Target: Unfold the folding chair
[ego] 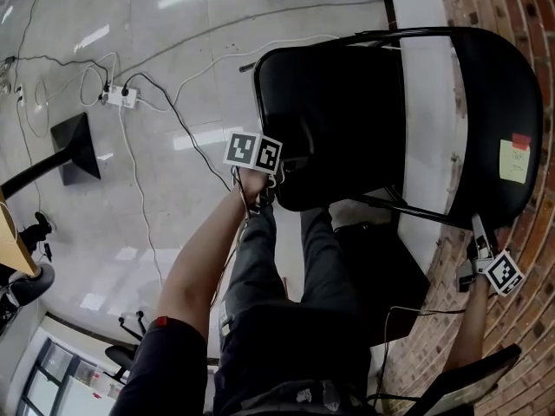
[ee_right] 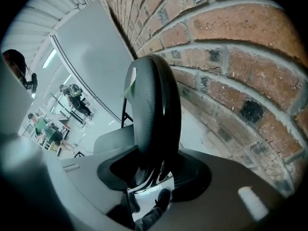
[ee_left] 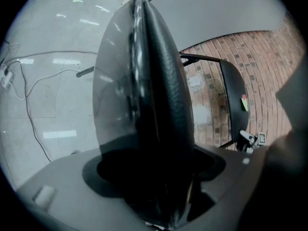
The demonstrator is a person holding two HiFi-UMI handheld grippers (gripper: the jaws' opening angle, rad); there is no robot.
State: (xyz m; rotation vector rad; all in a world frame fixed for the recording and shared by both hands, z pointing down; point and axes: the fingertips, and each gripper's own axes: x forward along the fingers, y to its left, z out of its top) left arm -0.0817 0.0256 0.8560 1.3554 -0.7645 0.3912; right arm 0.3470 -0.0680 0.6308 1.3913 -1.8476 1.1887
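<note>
Folding chair (ego: 347, 102) — backrest (ego: 494, 102) beside the brick wall (ego: 538, 24), seat (ego: 329, 146) jutting away.

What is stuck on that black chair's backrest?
A yellow note with a red tab at its edge; its writing is unreadable. The right hand-held gripper clamps the backrest rim, covering that bit.

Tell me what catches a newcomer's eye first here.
A black folding chair fills the middle and right of the head view, beside the brick wall. The left gripper is clamped on the near edge of its seat. The right gripper is clamped on the rim of its backrest, which bears a yellow sticky note.
</note>
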